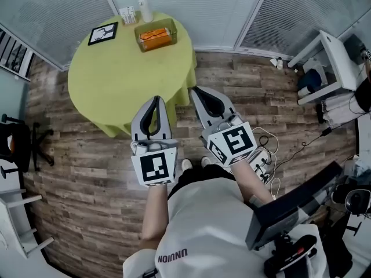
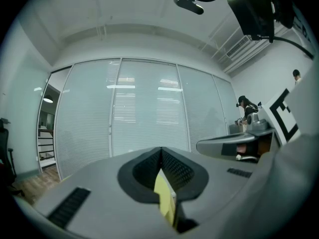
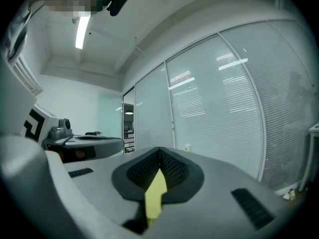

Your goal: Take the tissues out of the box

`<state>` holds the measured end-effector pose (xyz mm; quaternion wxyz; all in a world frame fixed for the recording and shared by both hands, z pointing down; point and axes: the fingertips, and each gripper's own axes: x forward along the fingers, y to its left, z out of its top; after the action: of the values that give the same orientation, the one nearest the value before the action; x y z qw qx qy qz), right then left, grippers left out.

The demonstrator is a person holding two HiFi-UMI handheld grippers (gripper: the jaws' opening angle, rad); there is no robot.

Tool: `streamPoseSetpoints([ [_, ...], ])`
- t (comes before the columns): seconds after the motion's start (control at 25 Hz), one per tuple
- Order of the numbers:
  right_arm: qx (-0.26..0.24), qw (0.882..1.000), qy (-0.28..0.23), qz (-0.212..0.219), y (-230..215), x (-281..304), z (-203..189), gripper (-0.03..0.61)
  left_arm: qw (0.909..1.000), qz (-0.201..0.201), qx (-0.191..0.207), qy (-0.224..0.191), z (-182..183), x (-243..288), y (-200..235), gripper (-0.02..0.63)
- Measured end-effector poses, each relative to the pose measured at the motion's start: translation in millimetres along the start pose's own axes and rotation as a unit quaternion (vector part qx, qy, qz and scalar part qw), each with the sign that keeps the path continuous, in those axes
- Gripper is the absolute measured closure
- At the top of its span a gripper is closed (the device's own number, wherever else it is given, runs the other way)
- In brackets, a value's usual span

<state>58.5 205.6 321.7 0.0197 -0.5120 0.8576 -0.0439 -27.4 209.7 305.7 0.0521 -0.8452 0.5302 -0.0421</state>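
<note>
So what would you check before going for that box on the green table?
1. Box in sight on the table: ok.
2. What is in the box can be made out: cannot tell, only orange shows.
3. Left tool empty: ok.
4. Right tool empty: ok.
5. Jaws apart, ready to grasp: not ok, both pairs are together.
6. Tools at the box: not ok, both are well short of it.

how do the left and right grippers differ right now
The left gripper points nearly straight ahead and shows against the green tablecloth. The right gripper slants inward to the left and lies mostly over the wood floor. The right gripper also reaches a little further forward than the left gripper. Shared: both have their jaws shut with nothing held, and both are well short of the tissue box.
</note>
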Motion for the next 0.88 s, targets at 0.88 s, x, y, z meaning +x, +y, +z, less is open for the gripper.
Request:
streamPoseSetpoints([
  [0.88,0.0,1.0,-0.017,0.017,-48,95,1,0.56,0.9972,0.052,-0.053,-0.011,-15,75,56,0.601],
])
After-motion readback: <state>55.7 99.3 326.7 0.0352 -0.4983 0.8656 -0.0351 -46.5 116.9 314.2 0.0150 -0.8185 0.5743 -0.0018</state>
